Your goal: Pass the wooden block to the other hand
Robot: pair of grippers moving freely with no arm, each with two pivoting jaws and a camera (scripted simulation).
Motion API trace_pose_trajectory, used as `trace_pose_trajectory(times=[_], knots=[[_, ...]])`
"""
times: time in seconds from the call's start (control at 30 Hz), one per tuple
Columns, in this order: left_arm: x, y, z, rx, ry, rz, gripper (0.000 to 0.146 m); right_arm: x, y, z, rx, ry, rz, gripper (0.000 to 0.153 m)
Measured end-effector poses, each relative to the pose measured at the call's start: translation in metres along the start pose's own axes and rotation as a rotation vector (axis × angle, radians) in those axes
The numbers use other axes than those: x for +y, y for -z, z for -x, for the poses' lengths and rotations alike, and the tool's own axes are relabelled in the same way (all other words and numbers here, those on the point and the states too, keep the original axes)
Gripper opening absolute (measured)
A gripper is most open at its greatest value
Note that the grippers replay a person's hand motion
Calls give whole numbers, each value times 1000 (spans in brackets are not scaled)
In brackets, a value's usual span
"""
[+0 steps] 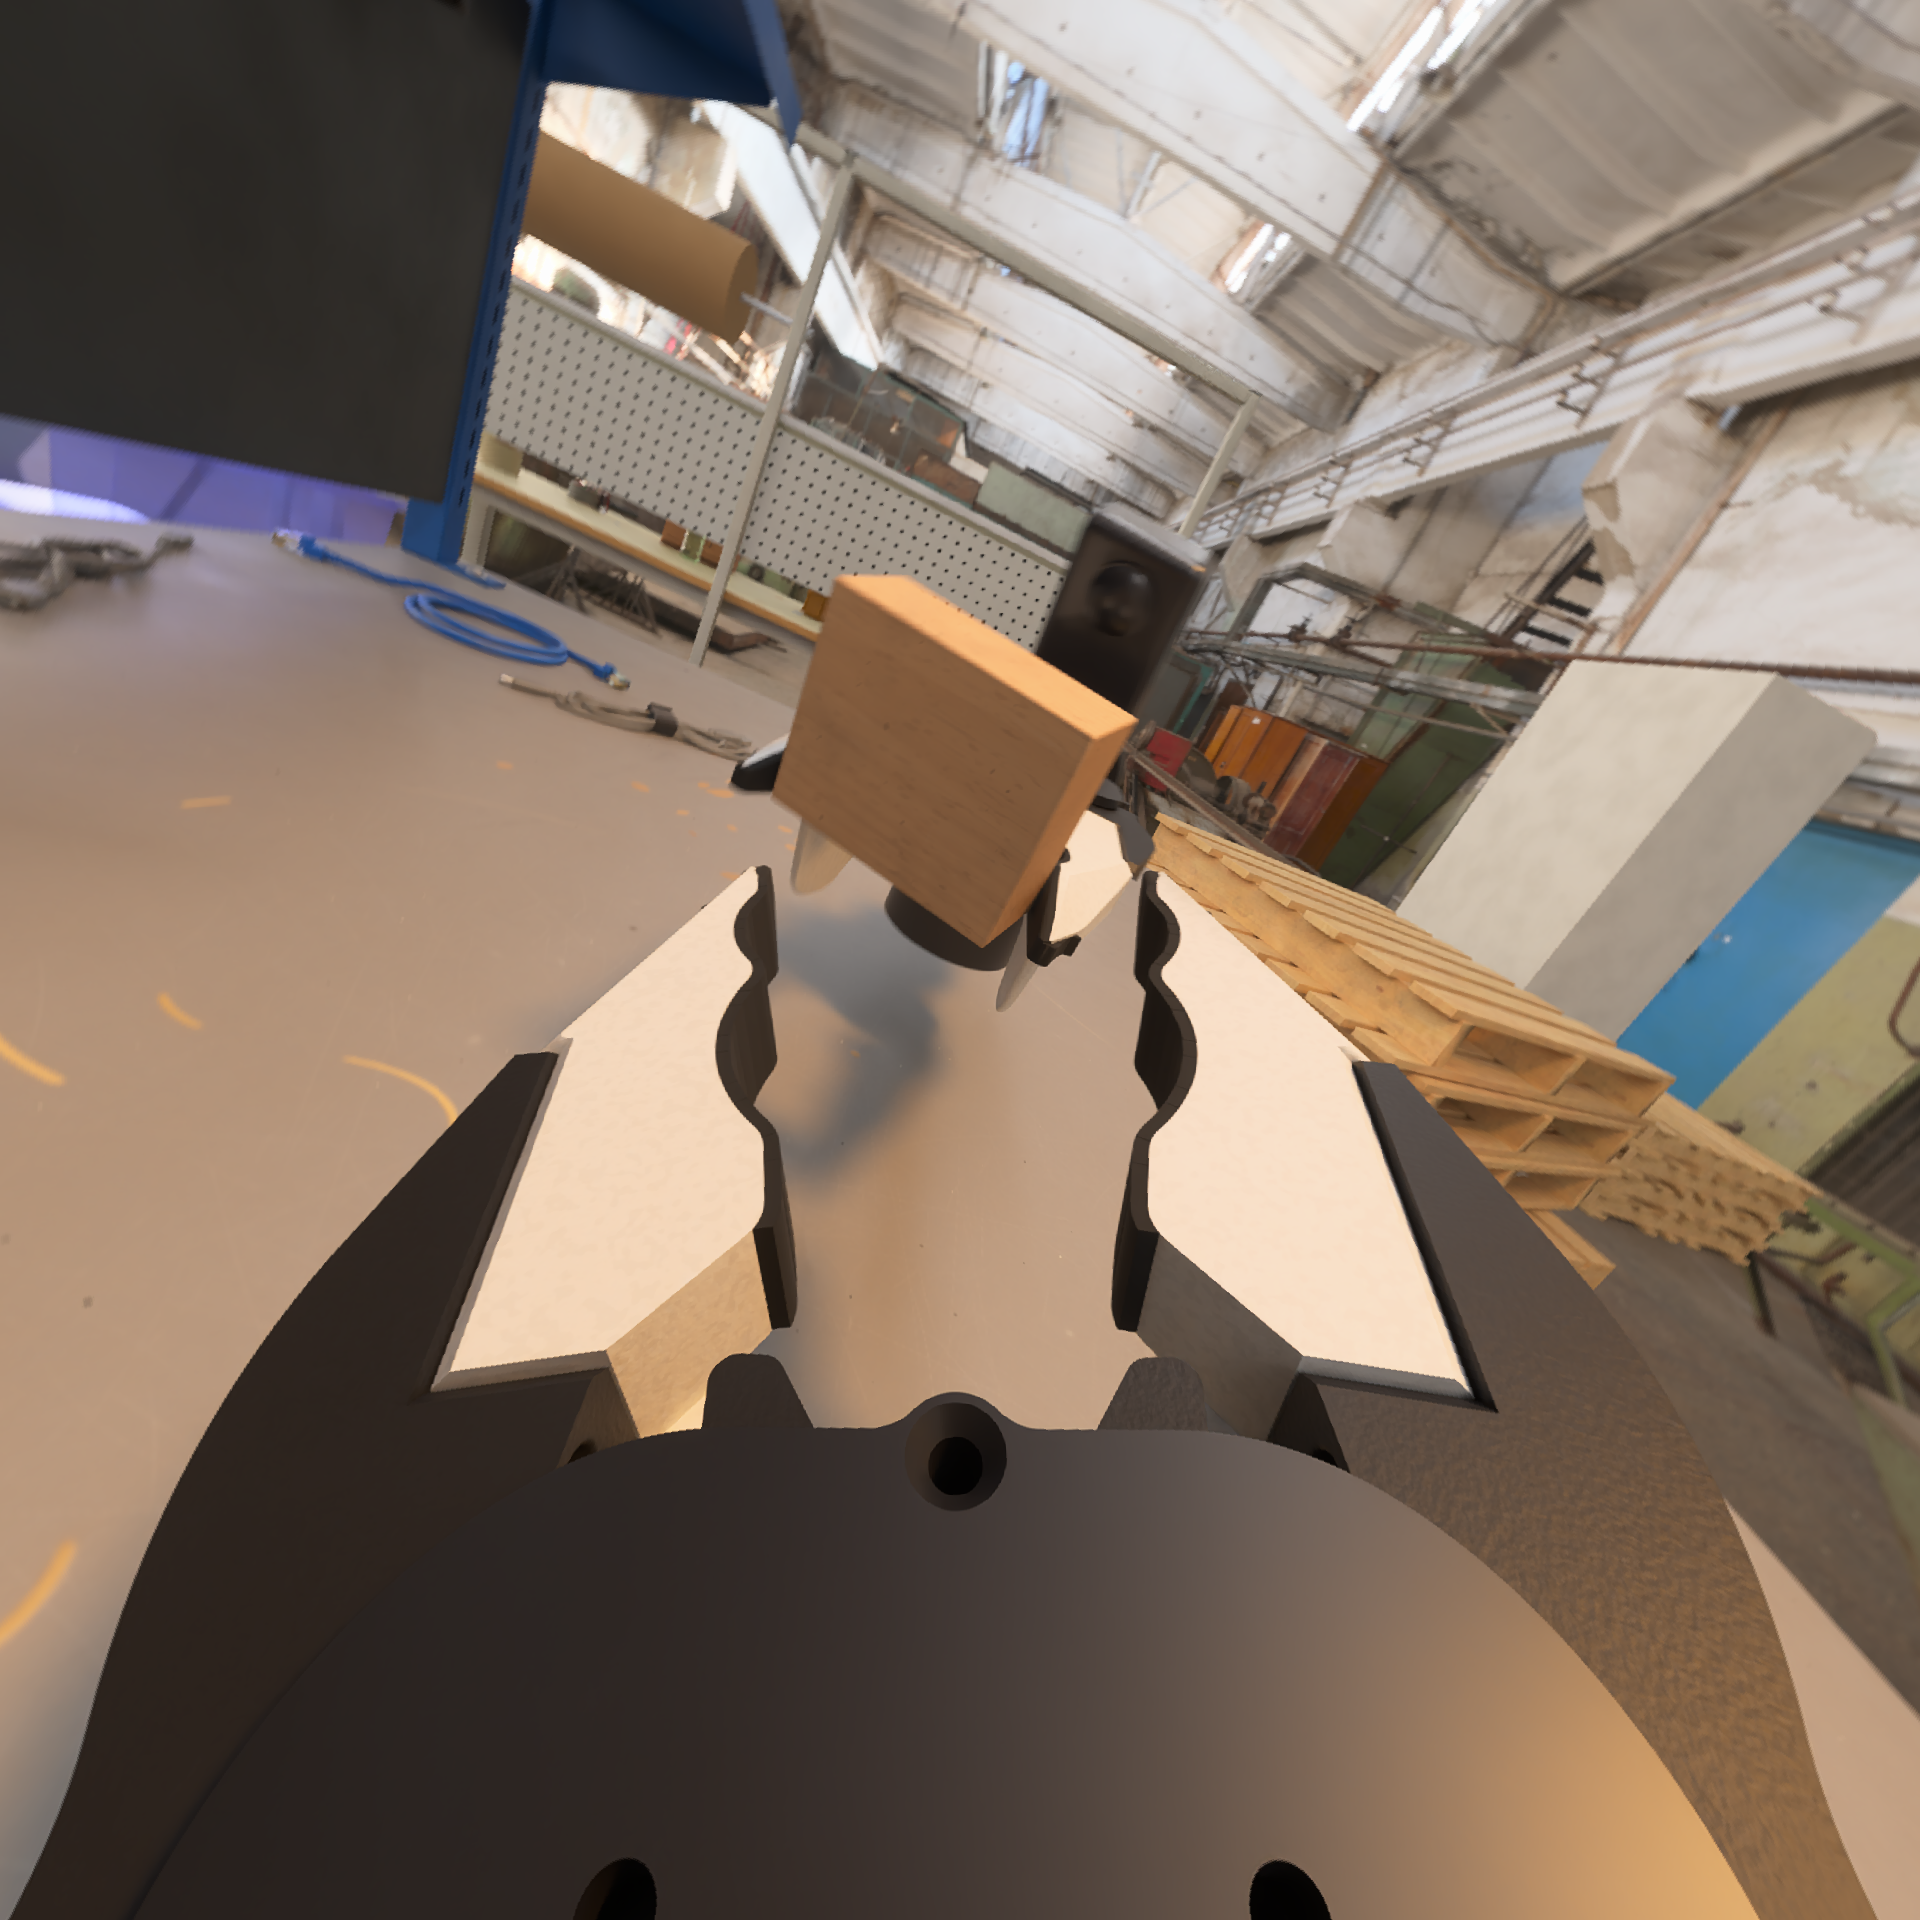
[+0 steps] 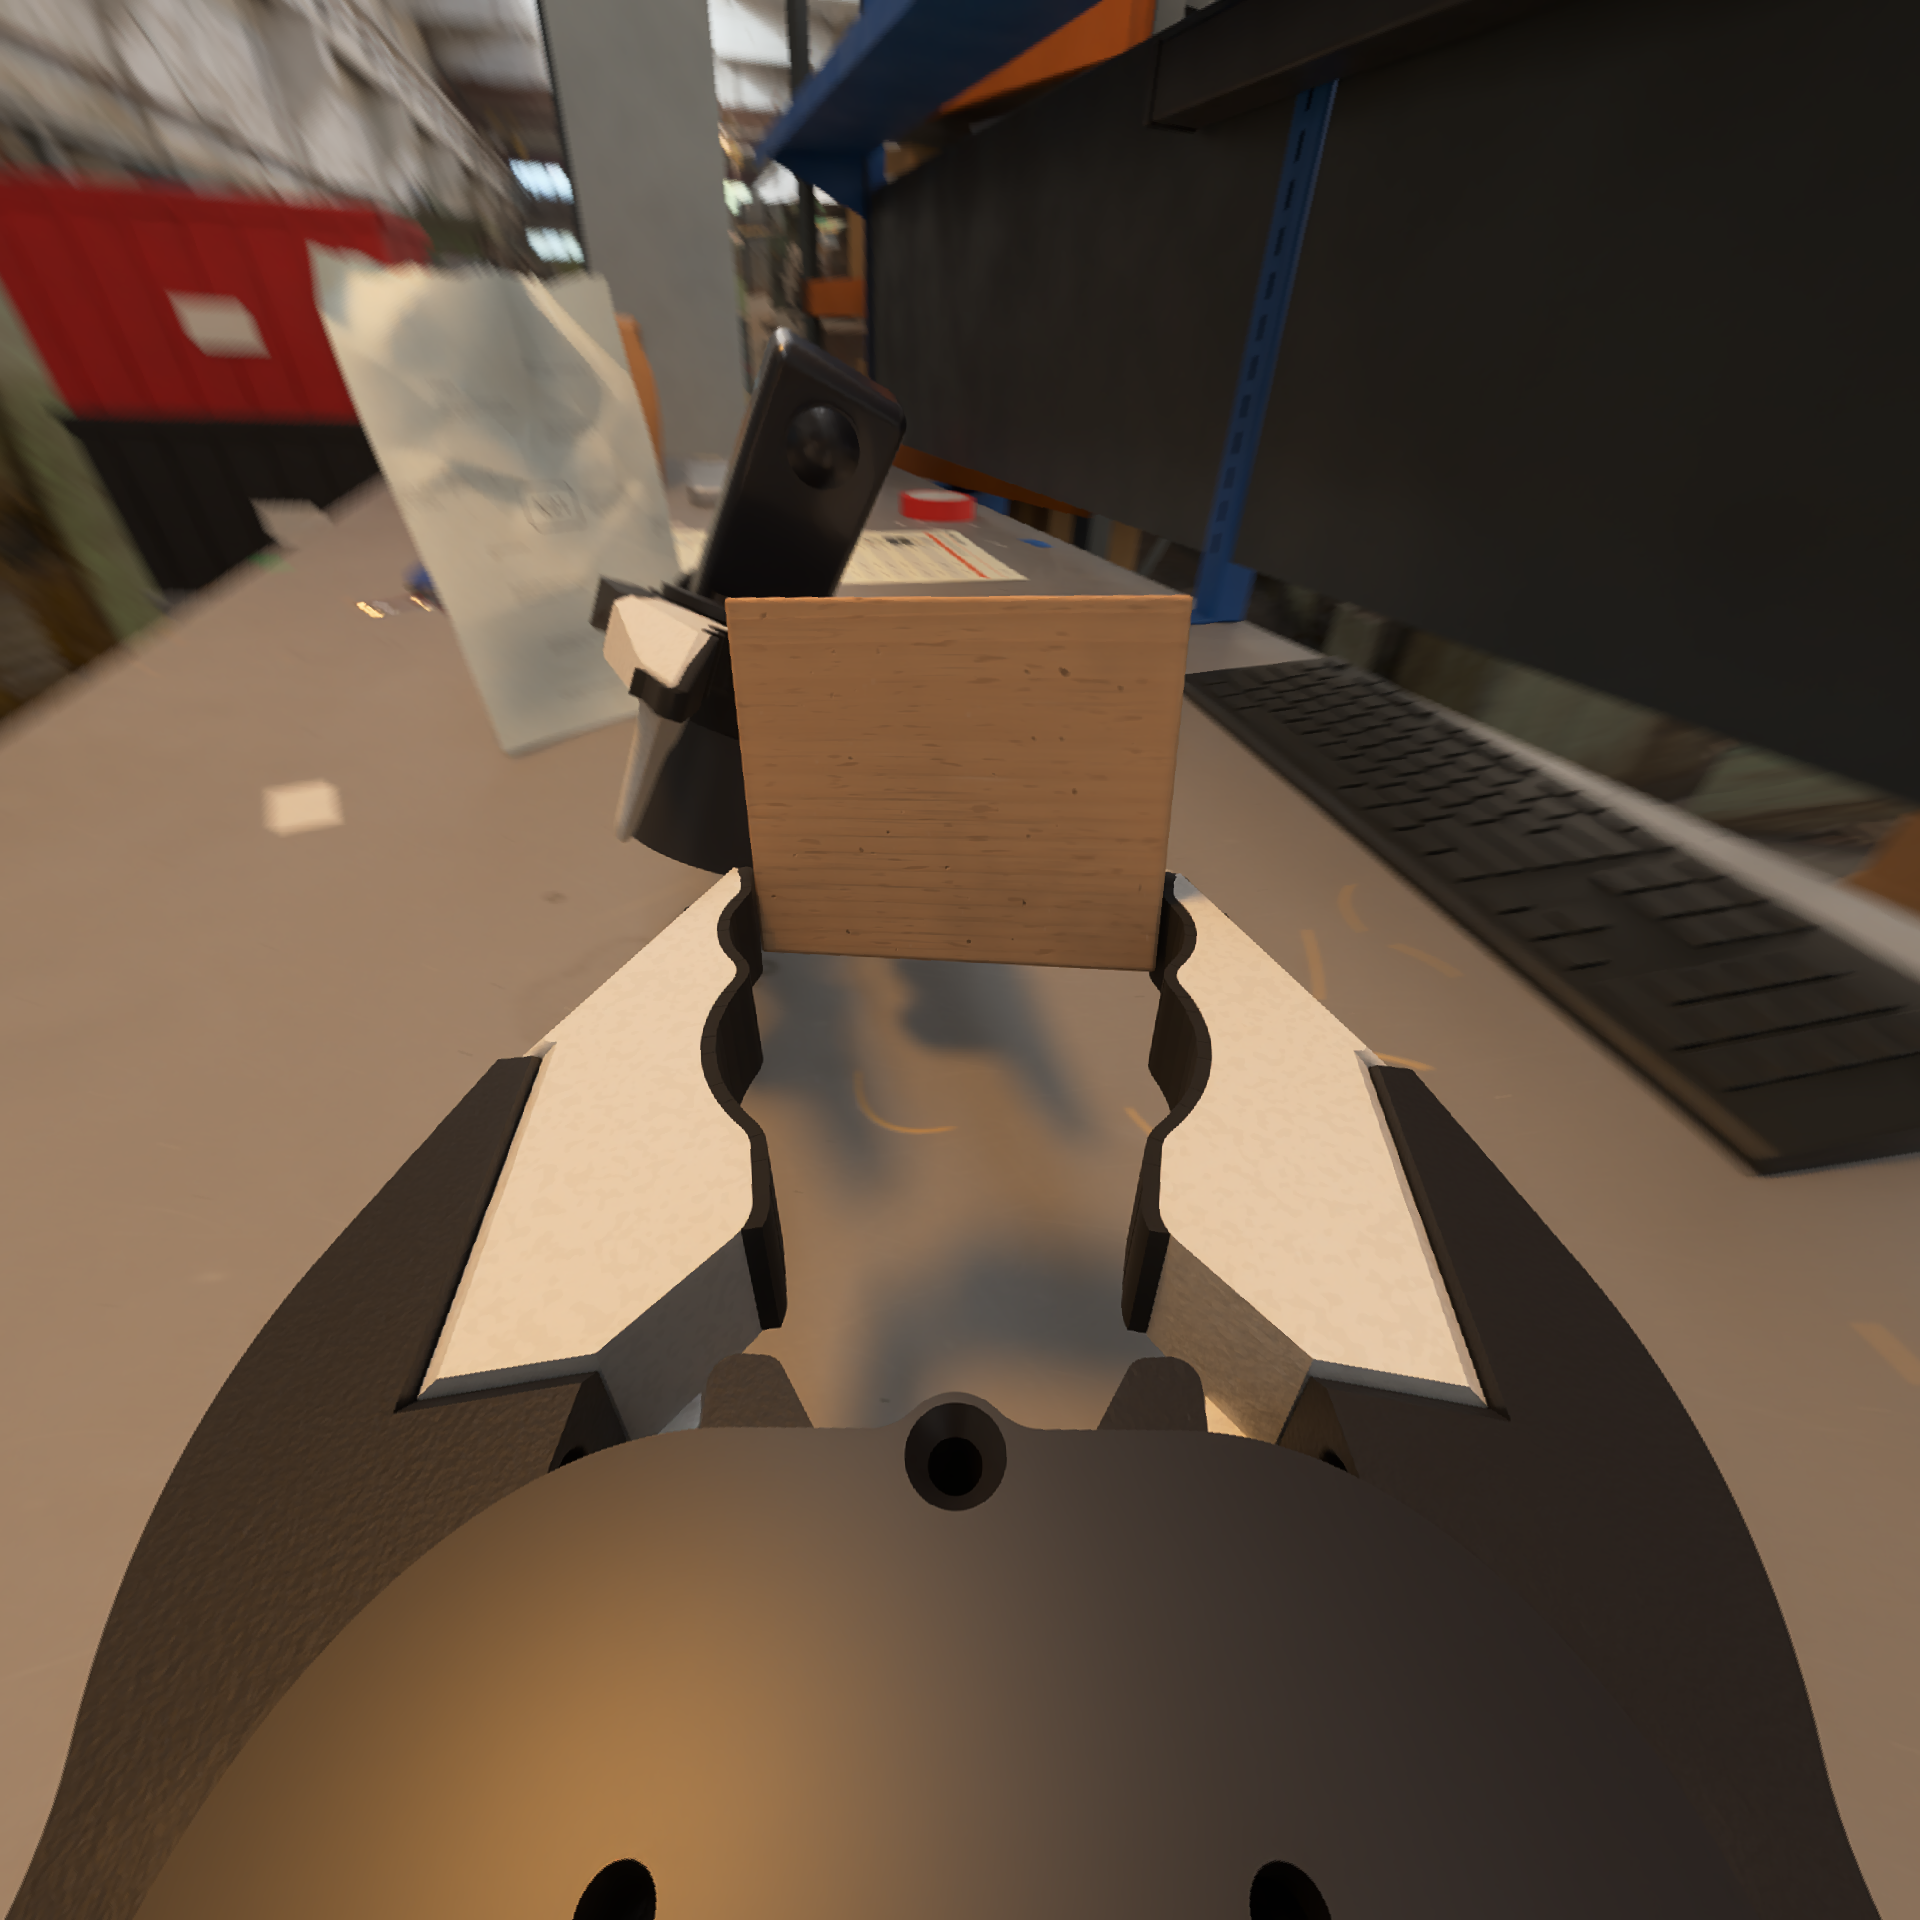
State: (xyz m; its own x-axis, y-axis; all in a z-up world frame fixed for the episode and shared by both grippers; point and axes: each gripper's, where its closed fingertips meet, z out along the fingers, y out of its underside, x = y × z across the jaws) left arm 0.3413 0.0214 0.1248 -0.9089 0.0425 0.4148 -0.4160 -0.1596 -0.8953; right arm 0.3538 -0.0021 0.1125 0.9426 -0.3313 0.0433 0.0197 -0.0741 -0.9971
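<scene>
The wooden block (image 2: 956, 779) is a light-brown cube held above the grey table (image 2: 260, 1039). My right gripper (image 2: 961, 904) is shut on its lower edge, pinching it between the two fingertips. In the left wrist view the block (image 1: 935, 748) hangs tilted just beyond my left gripper (image 1: 956, 883), which is open and empty, with its tips close below the block. The right gripper (image 1: 935, 935) shows partly behind the block there. The left gripper's body (image 2: 675, 665) shows behind the block's left side in the right wrist view.
A black keyboard (image 2: 1558, 862) and a dark panel (image 2: 1455, 312) lie to the right of the block. A red tape roll (image 2: 937, 506) and a leaning white sheet (image 2: 499, 499) stand farther back. A blue cable (image 1: 488, 623) and a grey cable (image 1: 644, 717) lie on the table.
</scene>
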Motion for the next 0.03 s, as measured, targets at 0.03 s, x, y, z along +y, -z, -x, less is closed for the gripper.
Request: trace_pose_trajectory(times=[0.03], knots=[[-2,0,-3,14,-25,-5,73,0,0,1,-36,-62,-15,76]])
